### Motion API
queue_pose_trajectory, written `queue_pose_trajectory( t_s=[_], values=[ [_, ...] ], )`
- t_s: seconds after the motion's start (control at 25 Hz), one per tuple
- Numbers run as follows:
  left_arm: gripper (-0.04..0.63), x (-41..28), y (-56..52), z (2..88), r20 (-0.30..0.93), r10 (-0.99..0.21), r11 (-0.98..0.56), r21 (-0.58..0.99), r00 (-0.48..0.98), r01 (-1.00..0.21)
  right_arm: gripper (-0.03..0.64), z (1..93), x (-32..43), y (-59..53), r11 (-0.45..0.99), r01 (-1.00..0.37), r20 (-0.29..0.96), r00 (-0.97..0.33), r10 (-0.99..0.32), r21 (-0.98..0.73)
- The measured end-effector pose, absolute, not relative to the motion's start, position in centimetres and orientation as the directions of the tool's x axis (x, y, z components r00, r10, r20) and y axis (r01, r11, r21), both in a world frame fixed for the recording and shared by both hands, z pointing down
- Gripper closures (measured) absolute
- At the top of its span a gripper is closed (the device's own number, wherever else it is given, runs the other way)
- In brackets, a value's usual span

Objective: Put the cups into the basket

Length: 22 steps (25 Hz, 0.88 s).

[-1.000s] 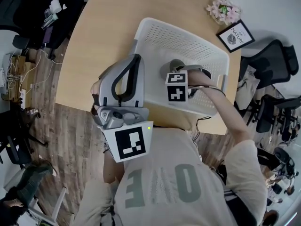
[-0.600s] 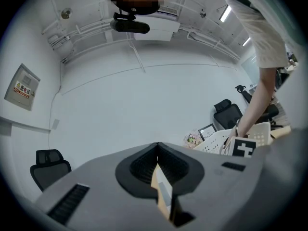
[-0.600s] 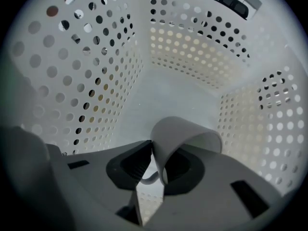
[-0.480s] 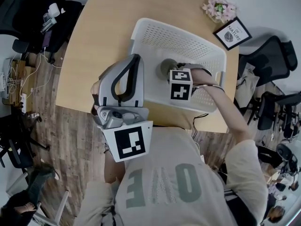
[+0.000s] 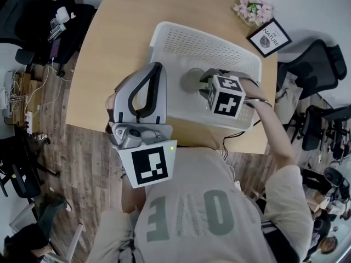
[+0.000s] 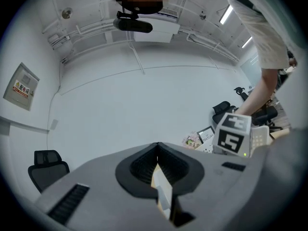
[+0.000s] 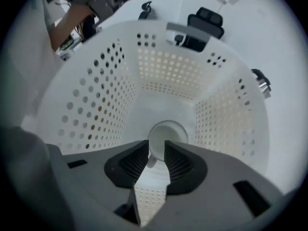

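Note:
A grey cup [image 5: 192,80] stands on the floor of the white perforated basket [image 5: 164,32] on the wooden table. In the right gripper view the cup [image 7: 166,134] shows its pale inside just beyond the jaws, and its handle pokes into the gap between them. My right gripper [image 5: 205,81] is inside the basket, just right of the cup. Its jaws [image 7: 157,150] are opening, and the pads are not pressing on the handle. My left gripper [image 5: 155,70] is held near my chest, left of the basket. It points up at the ceiling with its jaws [image 6: 157,146] shut on nothing.
The basket sits at the near right of the table [image 5: 120,37]. A framed picture [image 5: 269,37] and a small bunch of flowers [image 5: 253,8] stand at the table's far right corner. Office chairs [image 5: 315,64] stand to the right, and cables lie on the floor at the left.
The right gripper has drawn back to the right, away from the cup, and its marker cube has tilted. More of the cup now shows on the basket floor. The left gripper has stayed put.

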<state>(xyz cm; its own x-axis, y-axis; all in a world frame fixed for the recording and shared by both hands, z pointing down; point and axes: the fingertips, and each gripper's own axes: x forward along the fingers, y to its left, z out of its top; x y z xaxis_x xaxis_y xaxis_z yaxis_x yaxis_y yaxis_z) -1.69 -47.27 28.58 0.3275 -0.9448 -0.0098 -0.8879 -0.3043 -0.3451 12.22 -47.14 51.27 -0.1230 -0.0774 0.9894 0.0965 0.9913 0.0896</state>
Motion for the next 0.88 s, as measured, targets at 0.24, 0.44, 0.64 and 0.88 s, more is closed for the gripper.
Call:
queue_pose_trajectory(
  t_s=[0.24, 0.44, 0.64, 0.88],
  values=[
    [0.586, -0.5, -47.4, 27.1, -0.032, -0.931, -0.329, -0.362, 0.365, -0.872, 0.617, 38.8, 9.8, -49.2, 0.929, -0.212, 0.735, -0.568, -0.37, 0.304],
    [0.585, 2.2, -47.9, 25.5, -0.058, -0.892, -0.399, -0.365, 0.448, -0.841, 0.618, 28.8, 14.4, -49.5, 0.549, -0.813, 0.244, -0.502, -0.829, 0.194],
    [0.586, 6.0, -47.8, 24.7, -0.063, -0.84, -0.473, -0.398, 0.538, -0.786, 0.619, 28.3, 17.3, -47.2, 0.348, -0.919, 0.125, -0.329, -0.936, 0.186],
    [0.586, 8.9, -47.3, 23.9, -0.058, -0.813, -0.502, -0.435, 0.58, -0.747, 0.62, 27.3, 17.9, -46.0, 0.338, -0.917, 0.072, -0.33, -0.941, 0.21]
  ],
)
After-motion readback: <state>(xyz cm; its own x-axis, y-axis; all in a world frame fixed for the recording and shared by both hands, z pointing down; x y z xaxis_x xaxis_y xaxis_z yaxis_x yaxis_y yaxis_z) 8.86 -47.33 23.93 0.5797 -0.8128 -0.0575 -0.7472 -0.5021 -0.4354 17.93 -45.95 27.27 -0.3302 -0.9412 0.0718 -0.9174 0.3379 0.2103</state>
